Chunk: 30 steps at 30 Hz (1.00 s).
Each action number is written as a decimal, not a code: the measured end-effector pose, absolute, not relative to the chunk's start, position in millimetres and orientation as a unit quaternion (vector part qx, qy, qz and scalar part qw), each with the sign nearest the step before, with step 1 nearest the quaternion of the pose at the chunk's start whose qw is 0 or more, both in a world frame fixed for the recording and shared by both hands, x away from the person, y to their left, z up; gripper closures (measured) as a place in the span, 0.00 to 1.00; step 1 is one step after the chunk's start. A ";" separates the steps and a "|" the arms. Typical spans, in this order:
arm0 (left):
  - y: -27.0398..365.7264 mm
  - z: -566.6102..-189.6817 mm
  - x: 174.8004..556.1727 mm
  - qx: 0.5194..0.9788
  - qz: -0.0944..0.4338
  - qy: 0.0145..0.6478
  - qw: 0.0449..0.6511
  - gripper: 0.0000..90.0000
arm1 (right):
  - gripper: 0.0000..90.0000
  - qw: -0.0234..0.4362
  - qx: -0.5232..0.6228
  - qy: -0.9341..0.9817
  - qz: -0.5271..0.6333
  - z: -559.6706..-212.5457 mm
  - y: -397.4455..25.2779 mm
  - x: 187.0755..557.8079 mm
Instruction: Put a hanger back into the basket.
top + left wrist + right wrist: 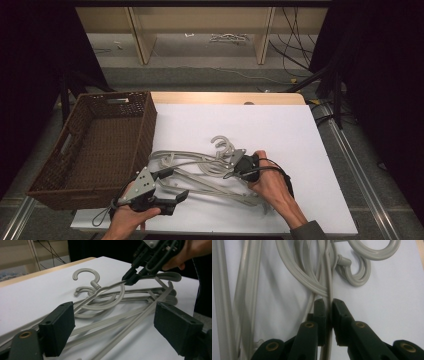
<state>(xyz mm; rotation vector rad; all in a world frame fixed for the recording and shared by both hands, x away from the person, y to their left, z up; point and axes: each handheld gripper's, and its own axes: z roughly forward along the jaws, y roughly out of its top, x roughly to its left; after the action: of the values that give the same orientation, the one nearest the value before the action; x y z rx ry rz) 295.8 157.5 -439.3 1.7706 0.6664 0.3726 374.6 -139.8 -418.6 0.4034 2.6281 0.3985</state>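
Hangers (210,167) of smooth grey plastic, curved hooks tangled, lie near the tabletop's front edge beside a woven brown basket (145,125). Your right gripper (329,303) pinches one thin hanger arm; your left gripper (113,326) gapes wide, holding nothing.

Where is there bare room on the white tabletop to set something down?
The far strip behind the pile of grey plastic hangers and the right side of the white tabletop. Crowded: the near centre, beside the brown wicker basket.

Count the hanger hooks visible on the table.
3: one large upright hook, one smaller beside it, one large loop under the pile; others may be hidden.
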 end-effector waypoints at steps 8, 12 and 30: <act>132.4 -435.2 330.9 0.783 0.170 0.295 0.521 0.23 | 0.91 0.233 0.136 0.951 0.150 -413.7 -139.8 371.9; 115.6 -434.0 347.8 0.803 0.169 0.291 0.492 0.26 | 0.91 0.236 0.130 0.951 0.154 -410.9 -139.8 370.1; 80.4 -437.7 389.8 0.865 0.160 0.247 0.406 0.42 | 0.91 0.250 0.123 0.947 0.158 -403.8 -137.4 364.1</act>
<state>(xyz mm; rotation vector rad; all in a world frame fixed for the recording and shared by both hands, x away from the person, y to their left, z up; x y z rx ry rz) 389.8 80.4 -437.7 2.1823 0.6219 0.4024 364.1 -137.4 -403.8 0.3361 2.5793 0.4302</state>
